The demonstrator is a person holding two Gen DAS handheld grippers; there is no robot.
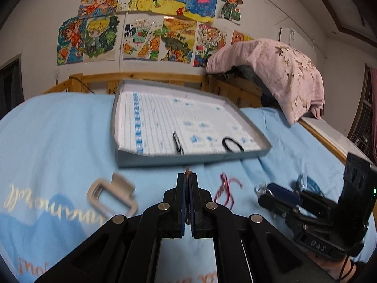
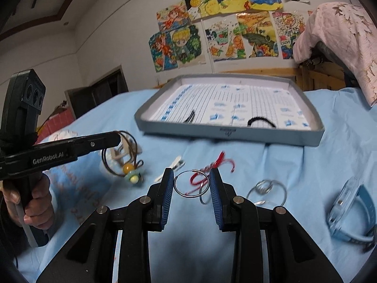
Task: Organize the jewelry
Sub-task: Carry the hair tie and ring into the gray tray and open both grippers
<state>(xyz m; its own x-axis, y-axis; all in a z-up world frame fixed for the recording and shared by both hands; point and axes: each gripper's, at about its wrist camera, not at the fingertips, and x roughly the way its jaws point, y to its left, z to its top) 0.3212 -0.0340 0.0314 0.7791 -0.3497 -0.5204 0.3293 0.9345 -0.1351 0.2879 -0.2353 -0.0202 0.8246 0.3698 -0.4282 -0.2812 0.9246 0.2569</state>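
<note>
clenched on the brown cord necklace (image 2: 128, 158) and lifting it off the bed (image 2: 271, 165), the left gripper (image 1: 187, 184) seems bound for the grey tray (image 2: 235, 136), while the right gripper (image 2: 191, 184), jaws released, straddles a silver hoop (image 2: 191, 184).

The left claw (image 1: 187, 188) is matt black plastic with ribbed blue pads, pinched on a thin brown cord necklace (image 2: 122, 155) strung with glossy, smooth beads. The right claw (image 2: 191, 186), of like make, stands apart around a shiny thin metal hoop (image 2: 191, 184). At its 12 o'clock lies a grey cardboard tray (image 2: 235, 134) lined with printed paper. The bed sheet (image 1: 59, 129) is soft pale-blue cloth; the bed frame (image 1: 146, 77) is varnished wood.
</note>
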